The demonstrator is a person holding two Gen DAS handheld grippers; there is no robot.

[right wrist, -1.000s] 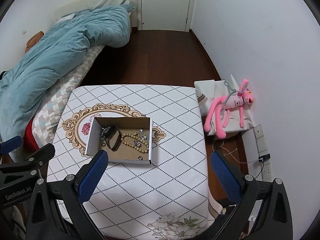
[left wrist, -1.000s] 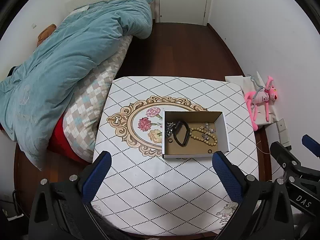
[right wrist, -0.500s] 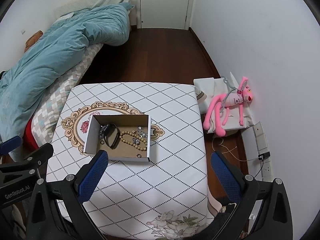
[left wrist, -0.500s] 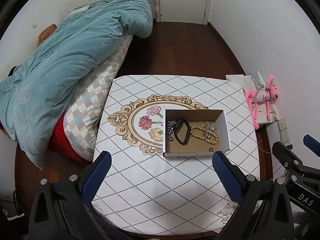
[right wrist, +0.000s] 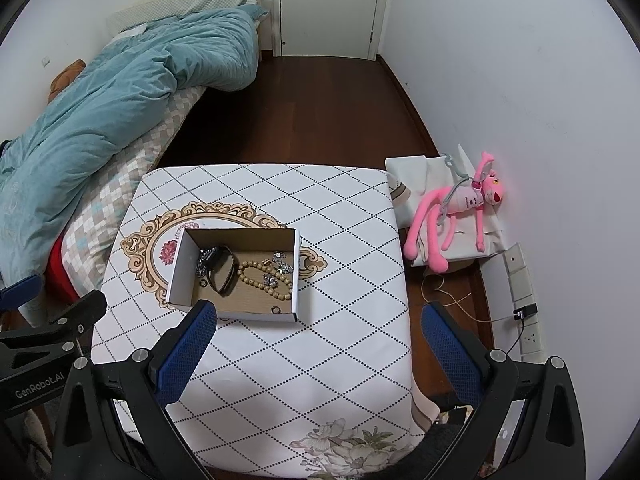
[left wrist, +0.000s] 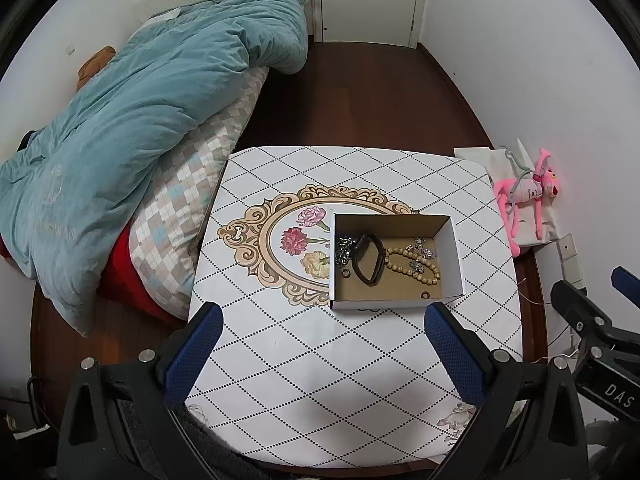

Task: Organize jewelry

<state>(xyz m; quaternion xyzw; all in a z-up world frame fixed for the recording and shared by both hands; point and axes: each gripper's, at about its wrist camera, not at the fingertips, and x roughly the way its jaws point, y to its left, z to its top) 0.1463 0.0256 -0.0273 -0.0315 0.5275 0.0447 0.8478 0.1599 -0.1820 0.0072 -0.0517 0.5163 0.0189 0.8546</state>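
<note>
Here, a shallow cardboard box (left wrist: 394, 264) sits on the tabletop (left wrist: 312, 360) toward the right edge, partly over a printed floral medallion, with a jumble of jewelry inside. A dark strap-like band (left wrist: 366, 258) lies looped left of centre in the box, touching a small heap of silver chain (left wrist: 343, 249) against the left wall; a string of tan beads (left wrist: 412, 266) curls across the middle, with a few small silver pieces (left wrist: 420, 250) on and beside it, and two tiny rings (left wrist: 425, 295) rest loose on the box floor. All of it looks light; the chain and beads are likely limp and liable to slip or tangle, so each would best be pinched mid-strand and lifted slowly, while the band looks stiffer and offers a firm hold across its loop. The rings appear the hardest to pick up, being flat and small against the cardboard. The left gripper (left wrist: 320, 354) hovers over the near edge of the tabletop with its blue-padded fingers (left wrist: 192, 356) spread wide, holding and touching nothing. The right gripper (right wrist: 316, 354) hangs likewise over the near edge, its fingers (right wrist: 184, 354) wide apart and empty, the left one overlapping the box's near corner in the right wrist view, though whether it touches cannot be told. A pink plush toy (right wrist: 452, 210) lies on the floor beyond the right edge.
</note>
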